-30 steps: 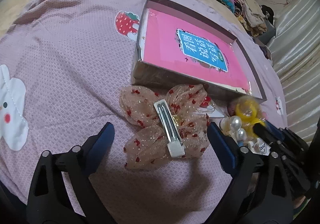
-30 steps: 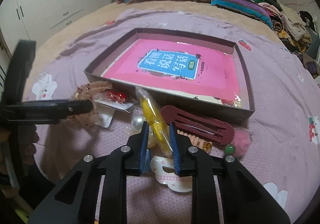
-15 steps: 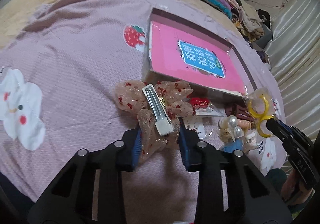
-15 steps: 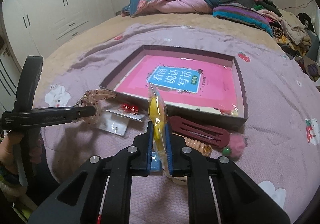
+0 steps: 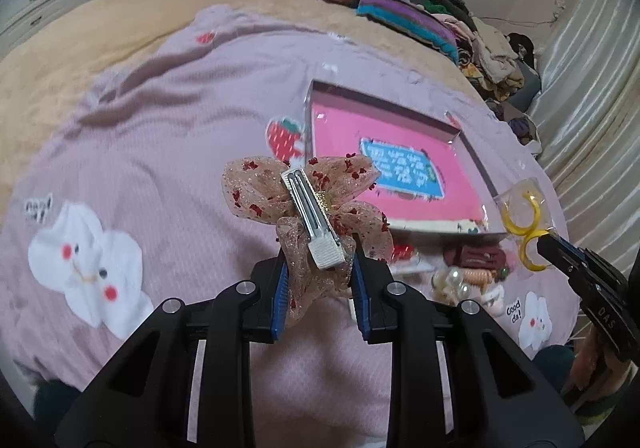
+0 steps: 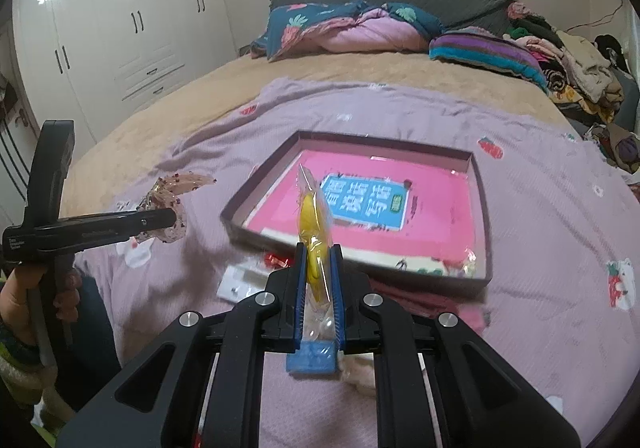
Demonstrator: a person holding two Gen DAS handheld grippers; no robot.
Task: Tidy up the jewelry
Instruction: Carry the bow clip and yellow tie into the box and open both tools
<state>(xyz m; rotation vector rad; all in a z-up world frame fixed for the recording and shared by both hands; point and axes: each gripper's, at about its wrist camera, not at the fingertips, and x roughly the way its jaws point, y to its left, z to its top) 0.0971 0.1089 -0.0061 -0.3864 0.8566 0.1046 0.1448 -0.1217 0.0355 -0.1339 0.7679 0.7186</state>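
My left gripper [image 5: 318,272] is shut on a sheer beige bow hair clip [image 5: 308,208] with red flecks and a silver clasp, lifted above the bed. It also shows in the right wrist view [image 6: 170,204]. My right gripper [image 6: 318,260] is shut on a clear packet of yellow hoop earrings [image 6: 312,216], held up in front of the open box [image 6: 484,216]. The packet also shows in the left wrist view [image 5: 520,216]. The box [image 5: 468,152] has a pink lining with a blue label.
Loose pieces lie on the purple blanket in front of the box: pearl ornaments [image 5: 450,282], a maroon hair clip [image 5: 478,256], a white card [image 6: 240,282], a small blue item [image 6: 312,358]. Pillows and piled clothes [image 6: 560,48] are at the far side.
My left gripper closed on the bow clip and lifted it off the blanket. My right gripper raised the yellow earring packet higher, toward the box.
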